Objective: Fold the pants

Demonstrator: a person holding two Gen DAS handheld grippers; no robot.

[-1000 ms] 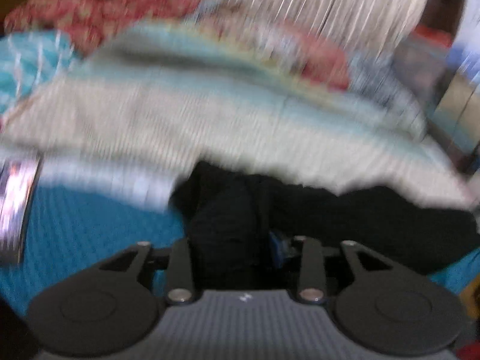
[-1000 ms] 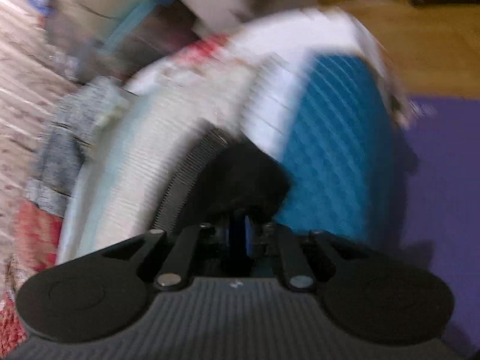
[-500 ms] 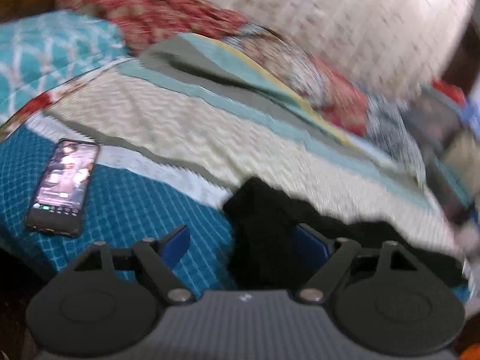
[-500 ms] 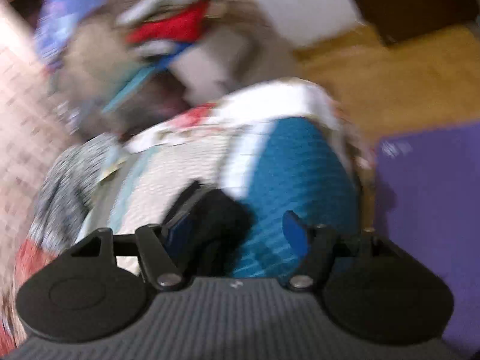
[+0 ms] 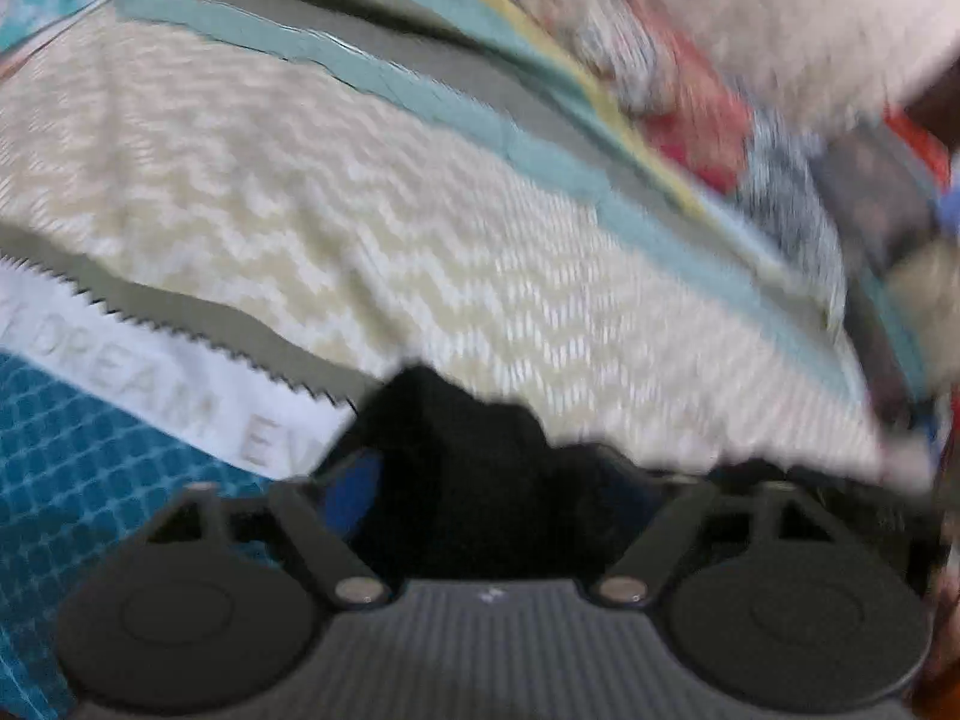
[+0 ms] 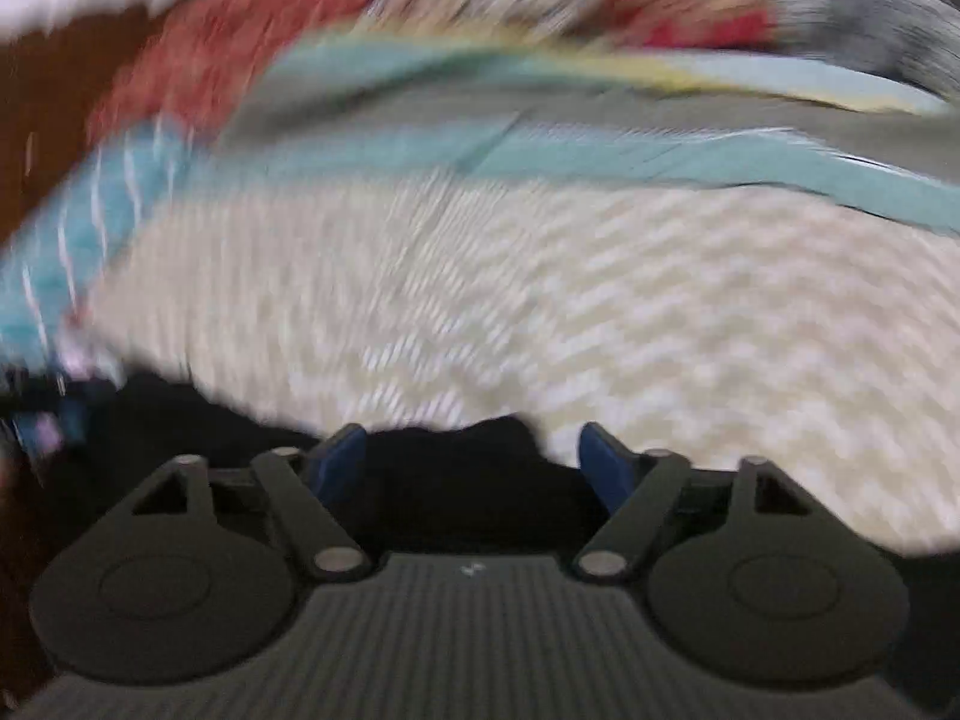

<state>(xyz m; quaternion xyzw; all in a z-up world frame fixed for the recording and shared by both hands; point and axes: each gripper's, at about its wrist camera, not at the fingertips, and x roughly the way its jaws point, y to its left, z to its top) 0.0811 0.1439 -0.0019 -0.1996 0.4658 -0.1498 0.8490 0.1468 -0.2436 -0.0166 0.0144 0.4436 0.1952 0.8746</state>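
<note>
Both frames are blurring with motion. The left gripper (image 5: 480,480) is hanging with jaws spread wide over the black pants (image 5: 474,456), which are lying bunched on the cream zigzag bedspread (image 5: 360,228). The right gripper (image 6: 474,468) is likewise gaping, black fabric sitting between its blue pads (image 6: 339,465), nothing pinched.

Motion blur smears both my views. In my left view the black pants (image 5: 480,480) hide the right blue pad; the white band's (image 5: 180,396) lettering gets cut off behind them.
</note>
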